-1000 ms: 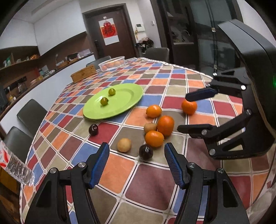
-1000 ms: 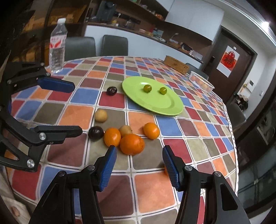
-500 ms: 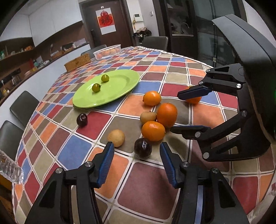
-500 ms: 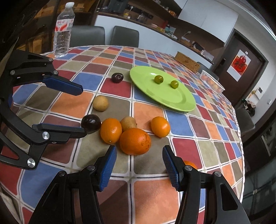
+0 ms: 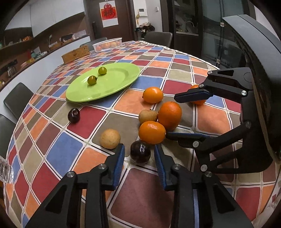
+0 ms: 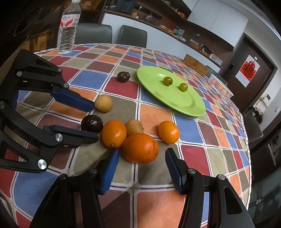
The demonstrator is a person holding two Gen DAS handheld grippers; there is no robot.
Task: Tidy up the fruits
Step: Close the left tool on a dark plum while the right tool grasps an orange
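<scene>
This looks like a home dining room: a round table under a colourful checked cloth, padded chairs around it, a long counter crowded with kitchenware, and a door with a red paper decoration.

Small orange in left wrist view mostly hidden behind right gripper's upper finger; same fruit out of sight in right wrist view. Water bottle cut by left edge in left wrist view, only clear sliver showing. Basket contents too blurred to name. Shelf clutter beyond worktop too small to tell. Dark plum partly covered by left gripper's lower finger in right wrist view; contact between fingers and plum unclear.
</scene>
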